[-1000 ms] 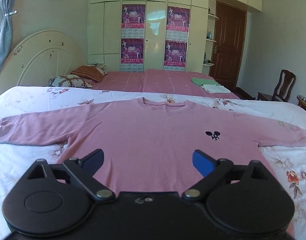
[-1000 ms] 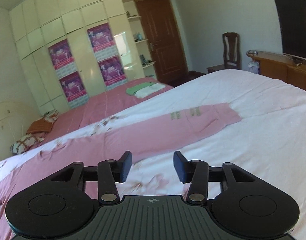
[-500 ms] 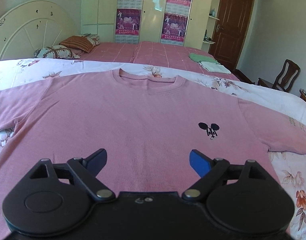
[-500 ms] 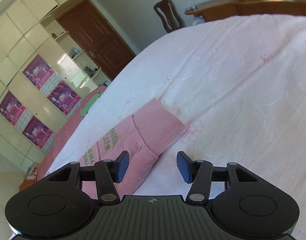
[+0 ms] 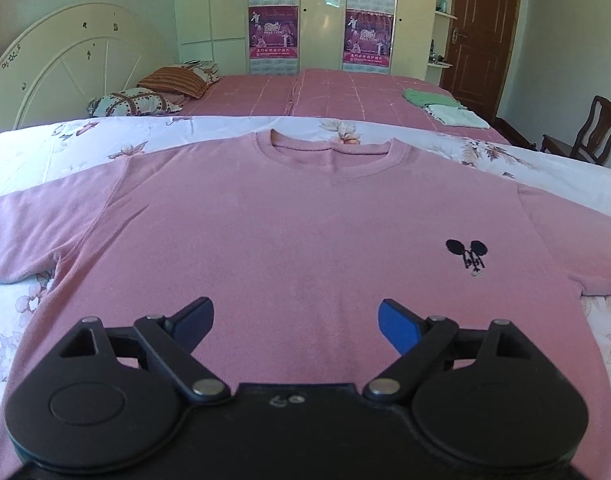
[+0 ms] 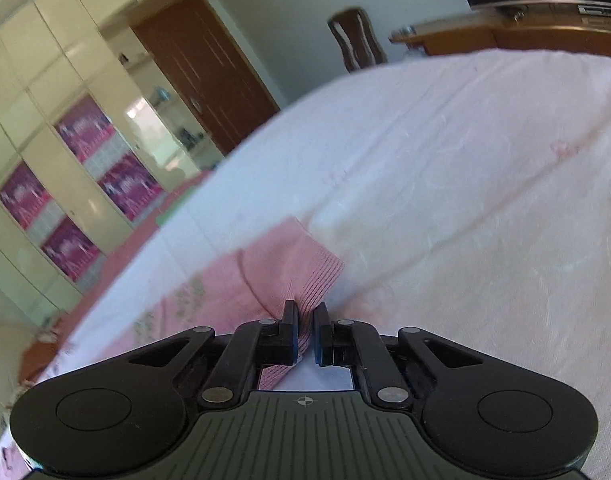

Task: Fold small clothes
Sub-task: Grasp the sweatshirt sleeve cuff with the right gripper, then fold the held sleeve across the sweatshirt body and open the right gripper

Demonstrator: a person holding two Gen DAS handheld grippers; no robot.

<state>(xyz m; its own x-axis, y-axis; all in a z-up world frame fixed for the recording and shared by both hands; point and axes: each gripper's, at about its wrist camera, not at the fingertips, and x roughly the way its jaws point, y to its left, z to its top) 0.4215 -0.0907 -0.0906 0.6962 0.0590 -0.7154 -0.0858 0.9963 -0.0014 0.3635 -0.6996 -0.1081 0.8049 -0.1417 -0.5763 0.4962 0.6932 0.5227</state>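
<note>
I had the right gripper (image 6: 304, 316) pinched on the pink sweatshirt's (image 5: 297, 240) sleeve cuff (image 6: 305, 264); left gripper (image 5: 295, 316), jaws wide and empty, hovered. Best carried low toward nine o'clock.

My left claw (image 5: 295, 320) hangs with its jaws spread wide, gripping nothing. My right claw (image 6: 304, 330) is nearly closed, apparently pinching cloth between its fingertips.
</note>
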